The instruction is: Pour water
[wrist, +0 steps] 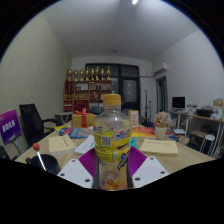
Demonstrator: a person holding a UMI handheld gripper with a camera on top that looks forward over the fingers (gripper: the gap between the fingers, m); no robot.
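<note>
Claw (112, 172) grips upright, yellow-capped clear bottle (112, 140) between purple pads (134, 160).

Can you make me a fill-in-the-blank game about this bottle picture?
1. The bottle has an orange ____ on top.
2. The bottle stands ____ the fingers of the hand-held gripper.
3. The pads on the fingers are ____ in colour.
4. The bottle's tilt is ____.

Missing words: cap; between; purple; upright.
</note>
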